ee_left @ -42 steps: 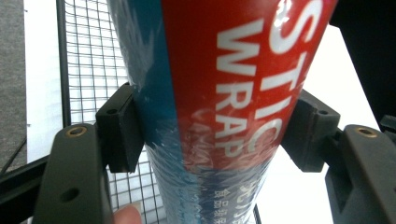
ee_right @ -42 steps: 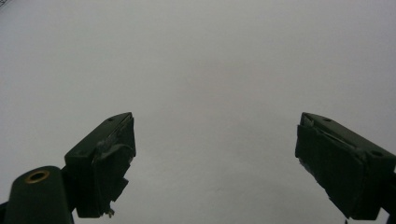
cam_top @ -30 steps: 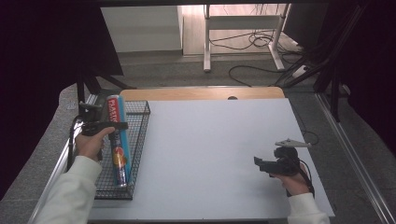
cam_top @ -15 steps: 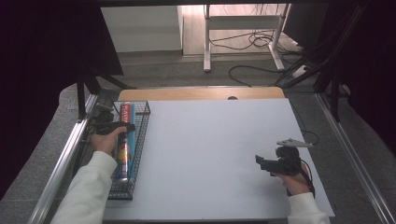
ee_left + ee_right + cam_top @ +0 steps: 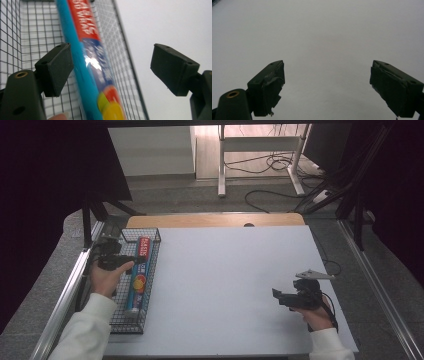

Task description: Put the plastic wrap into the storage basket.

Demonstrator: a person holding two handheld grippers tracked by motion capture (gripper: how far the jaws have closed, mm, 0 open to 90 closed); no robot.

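A long blue and red food-wrap box lies lengthwise in a black wire basket at the table's left edge. My left gripper hovers over the box's middle, open, with nothing in it. In the left gripper view the box runs under the left jaw, over the basket mesh; the left gripper has its jaws wide apart. My right gripper rests low at the table's right front, open and empty. In the right gripper view the right gripper faces bare white tabletop.
The white tabletop stretches between the two grippers. A wooden strip borders its far edge. Metal rails run along both sides. Cables and a stand's legs lie on the floor beyond.
The wrap box, earlier lifted at its far end, now lies flat in the basket. My left gripper has moved a little nearer and rightward over it. The right gripper has stayed put.
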